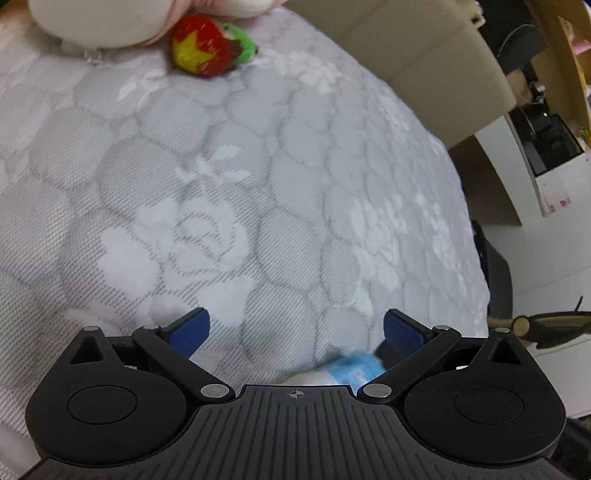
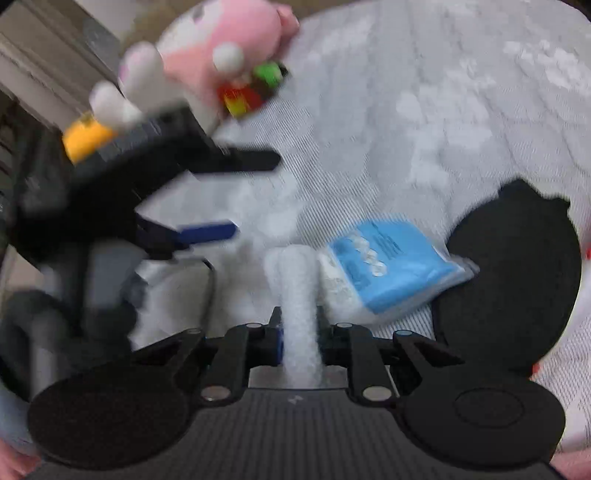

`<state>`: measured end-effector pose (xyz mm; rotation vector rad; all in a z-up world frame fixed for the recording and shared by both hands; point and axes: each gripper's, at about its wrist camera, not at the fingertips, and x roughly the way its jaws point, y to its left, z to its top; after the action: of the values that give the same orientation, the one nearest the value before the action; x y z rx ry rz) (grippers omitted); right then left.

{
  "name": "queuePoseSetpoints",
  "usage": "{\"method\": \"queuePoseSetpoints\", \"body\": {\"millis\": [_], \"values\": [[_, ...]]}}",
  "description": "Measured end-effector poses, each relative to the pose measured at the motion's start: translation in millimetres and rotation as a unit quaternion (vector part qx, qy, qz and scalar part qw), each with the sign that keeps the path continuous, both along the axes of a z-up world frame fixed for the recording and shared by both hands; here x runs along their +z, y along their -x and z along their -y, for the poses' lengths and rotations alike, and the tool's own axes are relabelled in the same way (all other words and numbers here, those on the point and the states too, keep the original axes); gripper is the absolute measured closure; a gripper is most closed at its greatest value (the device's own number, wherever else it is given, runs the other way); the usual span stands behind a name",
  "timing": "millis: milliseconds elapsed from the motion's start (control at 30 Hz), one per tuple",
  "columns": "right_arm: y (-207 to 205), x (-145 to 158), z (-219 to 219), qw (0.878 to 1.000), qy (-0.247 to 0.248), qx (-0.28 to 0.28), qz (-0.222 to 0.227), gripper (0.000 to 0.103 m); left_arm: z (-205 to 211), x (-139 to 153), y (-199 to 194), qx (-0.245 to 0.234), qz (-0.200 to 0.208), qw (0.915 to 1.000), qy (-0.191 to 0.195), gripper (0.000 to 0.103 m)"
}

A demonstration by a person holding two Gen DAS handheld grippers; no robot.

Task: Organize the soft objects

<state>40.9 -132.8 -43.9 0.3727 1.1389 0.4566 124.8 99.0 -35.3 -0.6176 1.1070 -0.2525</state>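
Note:
My right gripper (image 2: 300, 341) is shut on a white fluffy strip (image 2: 295, 284) that sticks out forward between its fingers. Just right of the strip, a blue-and-white soft packet (image 2: 391, 266) lies on the quilted mattress (image 2: 424, 122). My left gripper (image 1: 295, 328) hovers open over the mattress (image 1: 229, 177) with nothing between its blue pads (image 1: 190, 328); the same packet (image 1: 354, 365) peeks out beneath its right finger. The left gripper (image 2: 247, 195) also shows, blurred, in the right wrist view. A strawberry plush (image 1: 207, 46) rests against a cream and pink plush (image 1: 103, 22) at the far end.
A flat black round shape (image 2: 509, 277) lies on the mattress at the right. The bed's edge falls to a white floor (image 1: 546, 258) at the right, with a beige headboard (image 1: 424, 55) and shelves behind. The pink plush (image 2: 221, 48) and strawberry (image 2: 243, 96) are blurred.

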Motion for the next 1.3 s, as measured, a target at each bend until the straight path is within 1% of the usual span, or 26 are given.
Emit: {"method": "queuePoseSetpoints", "body": {"millis": [133,167,300,367,400,433,500,533,567,600,633,767,833,933,967,1067,1133,1200,1267,1300], "values": [[4.2,-6.0,19.4,0.999,0.009,-0.019,-0.027,0.088,3.3,-0.7,-1.2,-0.011,-0.005,0.9999,-0.006,0.001],[4.4,-5.4,26.6,0.999,0.017,-0.027,-0.029,0.084,6.5,-1.0,-1.5,-0.019,-0.006,0.9998,-0.010,0.001],[5.5,2.4,57.3,0.996,0.064,-0.061,-0.014,0.084,21.0,-3.7,-2.2,-0.055,-0.012,0.9981,-0.025,0.000],[8.3,11.0,69.4,0.995,0.069,-0.077,0.003,0.084,30.8,-7.4,-0.5,-0.080,-0.024,0.9961,-0.029,0.000],[8.1,16.1,74.0,0.995,0.063,-0.082,0.013,0.084,34.5,-9.7,0.8,-0.090,-0.029,0.9952,-0.023,0.000],[8.0,20.7,76.3,0.995,0.054,-0.083,0.021,0.084,37.1,-12.8,2.0,-0.098,-0.038,0.9945,-0.008,0.000],[7.6,26.3,75.7,0.996,0.032,-0.082,0.033,0.084,38.1,-21.0,3.5,-0.100,-0.061,0.9921,0.043,0.000],[6.2,25.7,71.4,0.996,0.025,-0.076,0.034,0.084,36.9,-27.3,2.7,-0.093,-0.077,0.9894,0.080,0.000],[5.1,23.5,65.1,0.997,0.022,-0.069,0.033,0.084,35.4,-33.2,1.6,-0.083,-0.090,0.9866,0.108,0.000],[3.8,19.4,57.5,0.997,0.023,-0.061,0.031,0.084,33.9,-38.7,0.4,-0.072,-0.101,0.9842,0.126,0.000],[2.2,14.8,50.1,0.998,0.026,-0.055,0.029,0.084,32.5,-44.1,-0.8,-0.061,-0.111,0.9820,0.140,0.000],[-8.5,-7.0,26.3,0.998,0.046,-0.041,0.018,0.083,31.7,-58.4,-3.6,-0.045,-0.132,0.9802,0.141,0.000],[-9.0,-9.2,23.8,0.998,0.054,-0.041,0.016,0.082,29.1,-57.4,-4.7,-0.037,-0.130,0.9796,0.148,0.000],[-10.1,-9.4,21.7,0.997,0.057,-0.047,0.014,0.086,19.3,-49.0,-7.8,-0.016,-0.105,0.9797,0.170,0.000],[-10.9,-9.9,21.2,0.997,0.052,-0.053,0.012,0.089,14.6,-45.4,-8.6,-0.007,-0.093,0.9795,0.179,0.000],[-17.5,-14.6,15.2,0.998,0.028,-0.064,-0.001,0.089,0.9,-35.0,-10.9,0.018,-0.058,0.9775,0.202,0.000],[-23.2,-22.9,6.9,0.998,0.014,-0.063,-0.014,0.089,-5.7,-31.2,-10.8,0.030,-0.044,0.9757,0.213,0.000],[-27.0,-32.5,-1.5,0.998,0.013,-0.058,-0.026,0.089,-7.2,-30.4,-9.2,0.026,-0.040,0.9733,0.225,0.000],[-26.2,-37.0,-4.7,0.998,0.017,-0.053,-0.030,0.089,-4.4,-26.9,-6.8,0.010,-0.033,0.9748,0.221,0.000],[-26.0,-36.6,-1.9,0.998,0.012,-0.056,-0.032,0.089,-0.6,-23.1,-5.3,-0.004,-0.024,0.9775,0.209,0.000]]}}
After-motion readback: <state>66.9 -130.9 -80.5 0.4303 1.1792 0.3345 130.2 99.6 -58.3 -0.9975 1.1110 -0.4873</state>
